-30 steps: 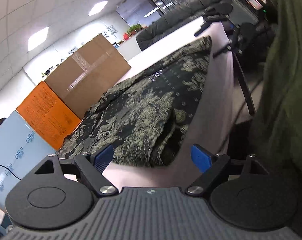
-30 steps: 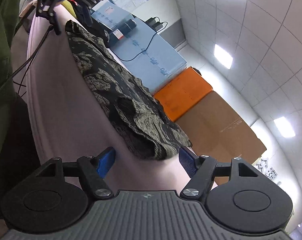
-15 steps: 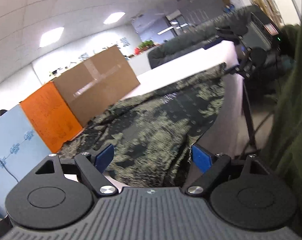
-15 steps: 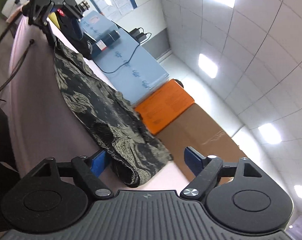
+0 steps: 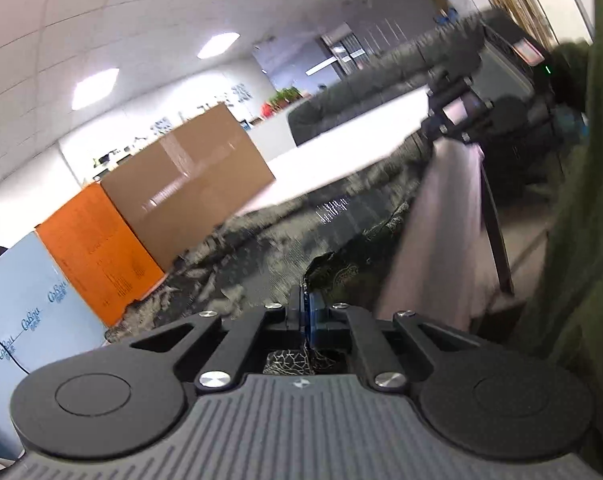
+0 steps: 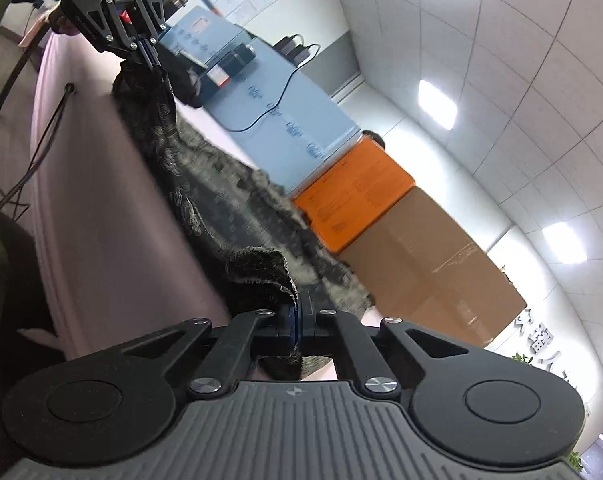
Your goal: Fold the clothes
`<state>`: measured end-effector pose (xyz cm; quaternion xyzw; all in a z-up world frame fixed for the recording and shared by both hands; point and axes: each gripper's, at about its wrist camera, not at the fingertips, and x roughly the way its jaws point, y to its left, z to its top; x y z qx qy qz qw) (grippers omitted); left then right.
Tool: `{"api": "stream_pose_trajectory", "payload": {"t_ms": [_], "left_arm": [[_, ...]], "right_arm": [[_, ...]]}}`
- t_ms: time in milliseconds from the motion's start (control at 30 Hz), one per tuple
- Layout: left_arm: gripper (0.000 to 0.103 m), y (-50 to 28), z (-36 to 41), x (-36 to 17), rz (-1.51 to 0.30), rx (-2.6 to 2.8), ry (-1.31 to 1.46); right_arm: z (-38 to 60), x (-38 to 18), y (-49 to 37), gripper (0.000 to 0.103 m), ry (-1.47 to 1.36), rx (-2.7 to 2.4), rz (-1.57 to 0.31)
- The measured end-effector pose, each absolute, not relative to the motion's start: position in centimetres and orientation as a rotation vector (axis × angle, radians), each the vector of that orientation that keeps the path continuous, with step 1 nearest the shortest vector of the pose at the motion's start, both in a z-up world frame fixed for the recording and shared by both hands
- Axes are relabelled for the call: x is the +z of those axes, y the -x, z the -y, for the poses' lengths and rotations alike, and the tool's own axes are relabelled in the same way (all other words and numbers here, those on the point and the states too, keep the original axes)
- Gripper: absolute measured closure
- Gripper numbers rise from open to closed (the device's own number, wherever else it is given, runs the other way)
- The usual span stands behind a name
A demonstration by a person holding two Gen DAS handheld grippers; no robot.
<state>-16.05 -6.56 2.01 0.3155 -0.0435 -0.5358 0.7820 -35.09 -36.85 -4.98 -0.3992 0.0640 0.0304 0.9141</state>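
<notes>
A dark garment with a pale lace-like pattern (image 5: 285, 248) lies along the near edge of a pinkish table (image 5: 441, 216). My left gripper (image 5: 305, 304) is shut on one near corner of it. My right gripper (image 6: 297, 316) is shut on the other near corner, where the cloth bunches up (image 6: 261, 276). The right wrist view shows the garment (image 6: 205, 184) stretching to the left gripper (image 6: 147, 50) at the far end, also clamped on cloth. The right gripper shows far off in the left wrist view (image 5: 453, 120), blurred.
A brown cardboard box (image 5: 189, 184), an orange box (image 5: 97, 248) and a light blue box (image 5: 25, 320) stand along the table's far side. A black cable (image 6: 45, 136) hangs over the table's near edge (image 6: 81, 216). My green sleeve (image 5: 581, 200) is at the right.
Both grippers were open just short of the garment's edge. They moved onto it and shut on its two near corners; the pinched cloth now rises off the table.
</notes>
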Motion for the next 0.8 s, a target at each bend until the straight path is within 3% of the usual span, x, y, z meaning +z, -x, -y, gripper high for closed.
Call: {"api": "stream_pose_trajectory", "payload": {"t_ms": [267,567,600,633,667,700,800], "left_arm": [[0.101,11.1,8.7,5.5,0.148,-1.06,-0.683],[0.096,-2.0,13.8,7.2,0.006,-0.906,-0.661],[0.082,-4.1,14.8,6.9,-0.059,-0.876,-0.663],[0.051,-6.2,15.7,6.3,-0.129,-0.835,-0.659],[0.035,-8.3,16.6,5.6,-0.2,-0.788,-0.653],[0.019,-10.1,17.3,4.8,-0.251,-0.731,-0.64],[0.022,-13.5,16.6,3.4,-0.383,-0.633,-0.543]], "right_arm": [[39.5,-0.2,28.6,0.102,0.851,0.097,-0.066],[45.4,4.1,10.3,0.102,0.727,0.146,-0.205],[46.3,4.0,7.8,0.101,0.694,0.141,-0.244],[47.3,3.6,4.9,0.096,0.646,0.125,-0.319],[48.4,3.0,2.2,0.082,0.592,0.097,-0.402],[49.4,2.6,0.6,0.078,0.543,0.067,-0.442],[51.8,2.2,-0.2,0.077,0.422,0.026,-0.439]]}}
